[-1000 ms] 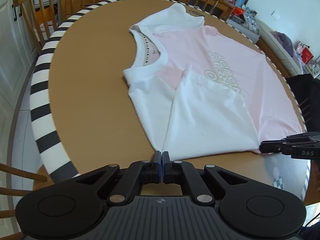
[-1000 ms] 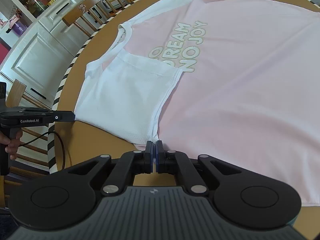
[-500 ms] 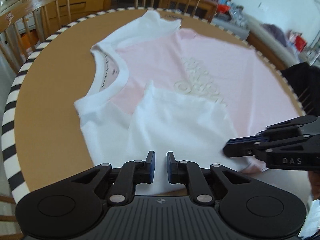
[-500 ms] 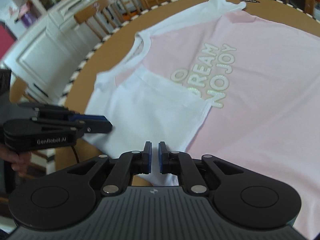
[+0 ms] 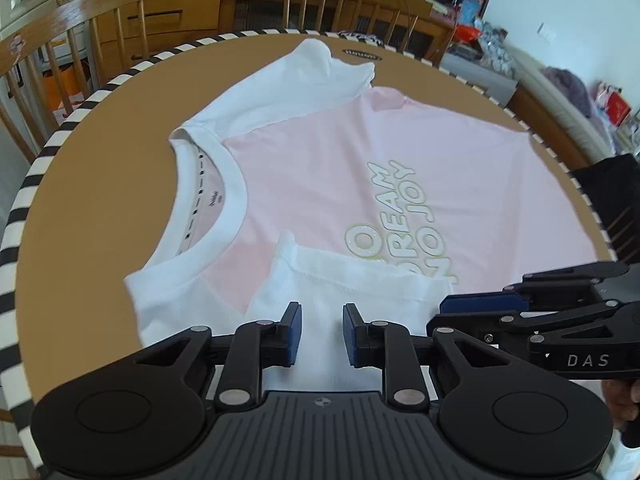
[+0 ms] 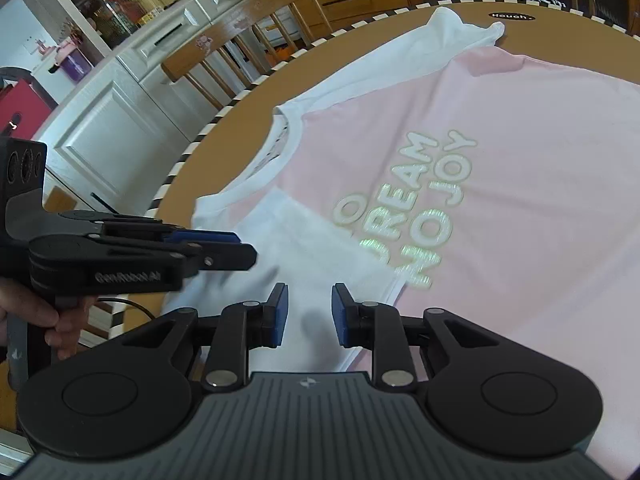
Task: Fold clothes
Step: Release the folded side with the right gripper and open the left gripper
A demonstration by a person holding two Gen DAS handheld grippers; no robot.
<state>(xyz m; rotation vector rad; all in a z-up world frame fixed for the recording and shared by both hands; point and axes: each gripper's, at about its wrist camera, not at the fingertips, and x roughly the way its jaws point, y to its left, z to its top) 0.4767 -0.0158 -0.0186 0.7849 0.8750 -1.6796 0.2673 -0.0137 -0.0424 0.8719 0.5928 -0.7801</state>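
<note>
A pink T-shirt (image 5: pixel 332 168) with white sleeves and collar lies flat on the round brown table (image 5: pixel 92 184). It also shows in the right wrist view (image 6: pixel 520 152). Its near white sleeve (image 5: pixel 360 280) is folded over the pink front, beside the printed lettering (image 5: pixel 400 216). My left gripper (image 5: pixel 321 335) is open and empty just above that folded sleeve. My right gripper (image 6: pixel 307 315) is open and empty over the same sleeve (image 6: pixel 312 248). The right gripper shows from the side in the left wrist view (image 5: pixel 492 308), and the left gripper in the right wrist view (image 6: pixel 224 246).
The table has a black-and-white striped rim (image 5: pixel 24 184). Wooden chairs (image 5: pixel 92 36) stand around its far side, with a wooden sideboard (image 5: pixel 224 4) behind. White cabinets (image 6: pixel 112 120) stand to the left in the right wrist view.
Both grippers were shut at the shirt's near edge. They have opened, moved forward and now hover over the folded sleeve, closer together.
</note>
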